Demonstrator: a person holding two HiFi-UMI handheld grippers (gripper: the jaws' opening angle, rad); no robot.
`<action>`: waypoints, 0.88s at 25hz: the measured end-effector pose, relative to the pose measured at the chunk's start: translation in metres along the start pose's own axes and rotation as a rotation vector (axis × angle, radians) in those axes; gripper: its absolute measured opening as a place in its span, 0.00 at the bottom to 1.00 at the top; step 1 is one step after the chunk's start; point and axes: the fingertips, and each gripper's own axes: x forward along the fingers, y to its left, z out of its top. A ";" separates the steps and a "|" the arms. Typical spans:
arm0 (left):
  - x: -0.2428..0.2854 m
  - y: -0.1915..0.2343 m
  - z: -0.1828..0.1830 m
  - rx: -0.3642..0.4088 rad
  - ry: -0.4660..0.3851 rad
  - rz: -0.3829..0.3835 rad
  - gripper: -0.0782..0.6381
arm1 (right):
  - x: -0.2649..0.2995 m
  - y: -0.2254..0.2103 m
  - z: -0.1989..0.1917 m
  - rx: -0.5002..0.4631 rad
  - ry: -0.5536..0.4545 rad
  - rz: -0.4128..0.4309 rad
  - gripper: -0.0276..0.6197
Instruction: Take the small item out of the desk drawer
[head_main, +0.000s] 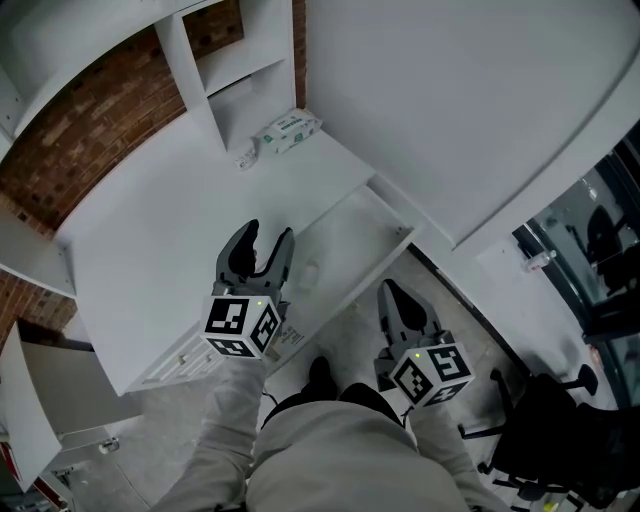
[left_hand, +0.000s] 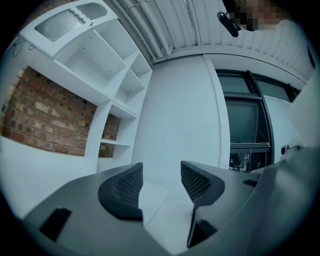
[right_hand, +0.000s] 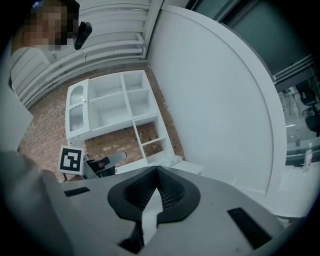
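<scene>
The white desk has its drawer pulled out toward me. On the drawer's floor lies a small pale item, faint against the white. My left gripper hangs over the drawer's left part, just left of that item, jaws open and empty. In the left gripper view the left gripper points level over the desk top toward a white wall. My right gripper sits in front of the drawer's front edge, shut on nothing. In the right gripper view the right gripper has its tips together.
A green and white packet and a small white object lie at the desk's back by the white shelf unit, which also shows as the shelf unit. A large curved white wall stands right. A black chair is at lower right.
</scene>
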 end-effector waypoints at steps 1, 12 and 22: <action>0.004 0.000 -0.002 0.002 0.006 -0.008 0.44 | 0.002 -0.001 0.001 0.003 -0.003 -0.006 0.09; 0.037 -0.002 -0.042 0.029 0.113 -0.068 0.44 | 0.017 -0.016 0.012 -0.021 -0.022 -0.066 0.08; 0.058 -0.005 -0.084 0.032 0.231 -0.073 0.44 | 0.036 -0.027 0.021 -0.019 -0.037 -0.048 0.09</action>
